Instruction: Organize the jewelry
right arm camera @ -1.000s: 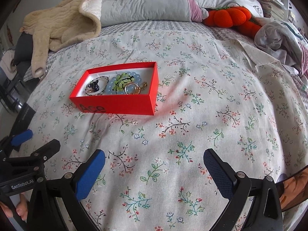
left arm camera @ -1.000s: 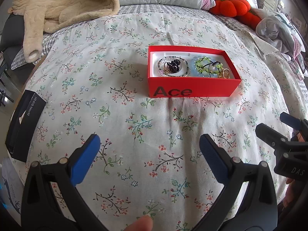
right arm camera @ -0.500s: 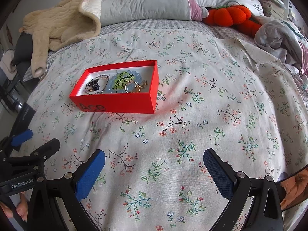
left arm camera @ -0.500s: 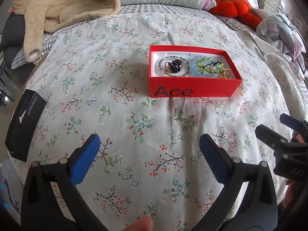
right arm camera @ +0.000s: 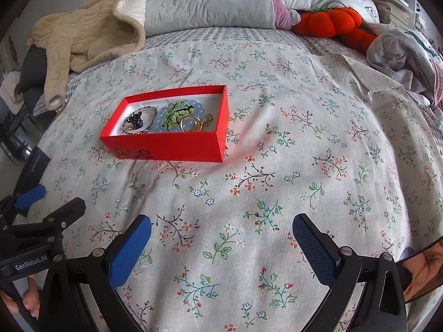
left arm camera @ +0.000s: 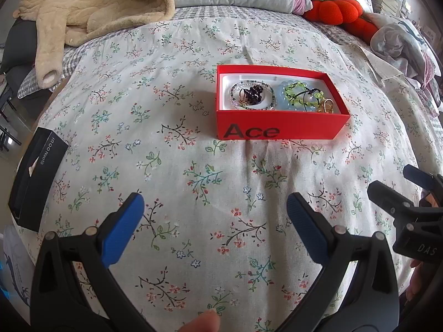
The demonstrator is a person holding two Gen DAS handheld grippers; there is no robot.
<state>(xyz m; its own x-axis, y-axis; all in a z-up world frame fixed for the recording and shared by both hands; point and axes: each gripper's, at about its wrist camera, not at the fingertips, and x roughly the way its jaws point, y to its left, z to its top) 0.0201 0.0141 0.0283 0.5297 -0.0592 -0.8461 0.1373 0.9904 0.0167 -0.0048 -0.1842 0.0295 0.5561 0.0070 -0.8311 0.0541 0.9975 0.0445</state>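
Observation:
A red box marked "Ace" sits on the floral bedspread. Inside it lie a clear beaded bracelet with a dark bead cluster, a green and pale blue bead bracelet, and gold rings. My left gripper is open above bare fabric, well short of the box, nothing between its fingers. My right gripper is open too, to the right and nearer than the box. Each gripper shows at the other view's edge.
A black box lies at the bed's left edge. A beige fleece garment, grey pillows, an orange pumpkin plush and crumpled clothes lie along the far side. The bedspread stretches right of the red box.
Both grippers stay open and nearly still. The views have shifted only slightly, the red box sitting a touch lower in the left wrist view.

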